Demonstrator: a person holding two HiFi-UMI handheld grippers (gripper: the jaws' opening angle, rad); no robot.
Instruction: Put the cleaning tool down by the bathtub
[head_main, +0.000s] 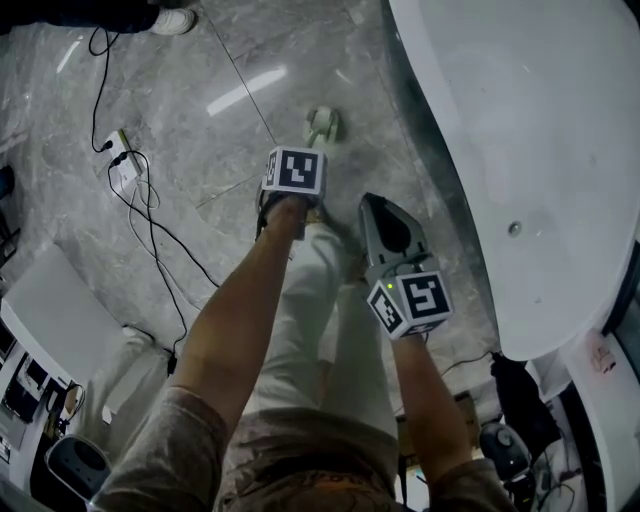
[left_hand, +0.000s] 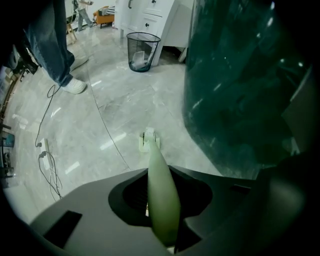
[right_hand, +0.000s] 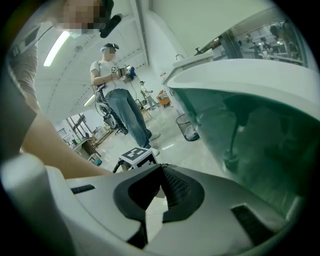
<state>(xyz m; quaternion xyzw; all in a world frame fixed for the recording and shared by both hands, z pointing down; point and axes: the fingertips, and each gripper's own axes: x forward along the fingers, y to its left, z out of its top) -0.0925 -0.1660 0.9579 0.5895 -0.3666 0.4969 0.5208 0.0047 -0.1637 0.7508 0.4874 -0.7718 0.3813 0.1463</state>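
Note:
The cleaning tool has a pale green handle (left_hand: 161, 200) and a small whitish head (left_hand: 148, 140) that rests on the grey marble floor. In the head view its head (head_main: 322, 125) lies just ahead of my left gripper (head_main: 296, 172), close to the white bathtub (head_main: 540, 150). My left gripper (left_hand: 159, 175) is shut on the handle, and its fingertips are hidden under the marker cube in the head view. The tub's glossy side (left_hand: 240, 100) rises right of the tool. My right gripper (head_main: 378, 208) hangs beside the tub (right_hand: 240, 115). In its own view my right gripper (right_hand: 161, 168) is shut and holds nothing.
A power strip (head_main: 122, 170) with black cables lies on the floor to the left. A black mesh bin (left_hand: 141, 51) stands by white cabinets (left_hand: 150, 17) farther off. Another person (right_hand: 117, 100) stands beyond it. Bags and gear (head_main: 510, 440) sit at the tub's near end.

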